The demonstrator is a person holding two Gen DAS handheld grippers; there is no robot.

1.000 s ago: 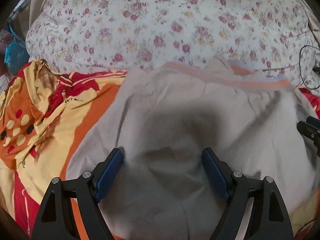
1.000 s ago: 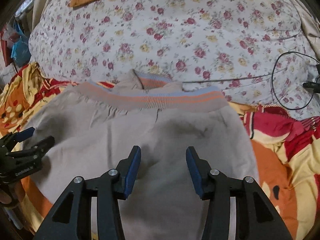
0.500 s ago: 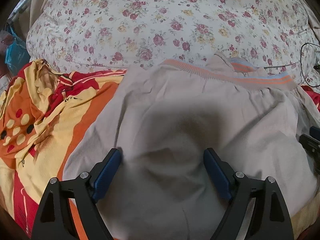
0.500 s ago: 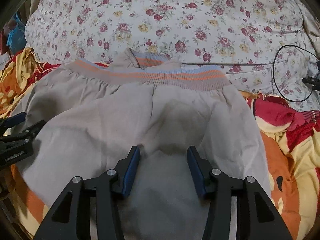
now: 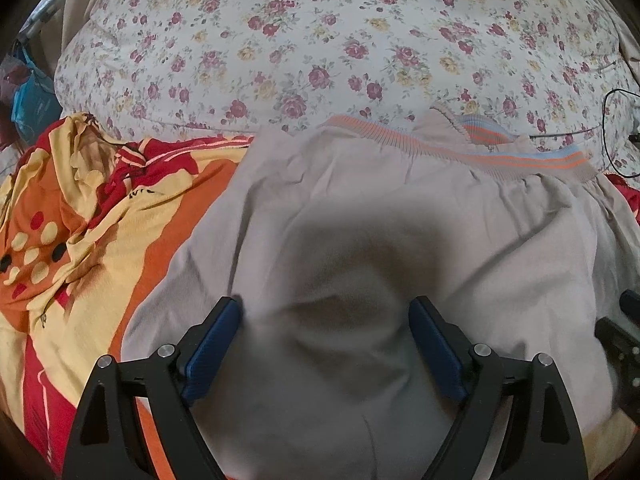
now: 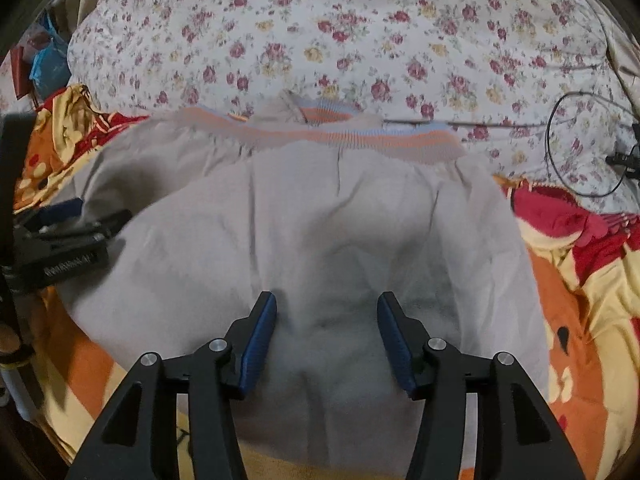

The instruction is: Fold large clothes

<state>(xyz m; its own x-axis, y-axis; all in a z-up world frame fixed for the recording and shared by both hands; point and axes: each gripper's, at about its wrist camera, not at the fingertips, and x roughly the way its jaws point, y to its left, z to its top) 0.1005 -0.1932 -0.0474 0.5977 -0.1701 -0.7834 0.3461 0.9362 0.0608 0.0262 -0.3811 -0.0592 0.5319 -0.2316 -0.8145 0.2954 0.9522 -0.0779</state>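
Garment under inspection: a large beige piece with an orange-and-blue striped ribbed band along its far edge, spread flat over an orange, red and yellow patterned blanket. Beyond the band lies a white floral quilt; a thin black cable loops across it at far right.

Left gripper: released, blue-padded jaws spread wide above the near left part of the cloth, casting a dark shadow on it; nothing is pinched between them. Seen from the right wrist view, the same tool sits at the garment's left edge.

Right gripper: jaws parted and have just been opening; only flat cloth lies below the gap, and the pads do not press on it. It stands over the near centre-right of the garment.

A small flap of the waistband sticks up past the striped band at the far middle.
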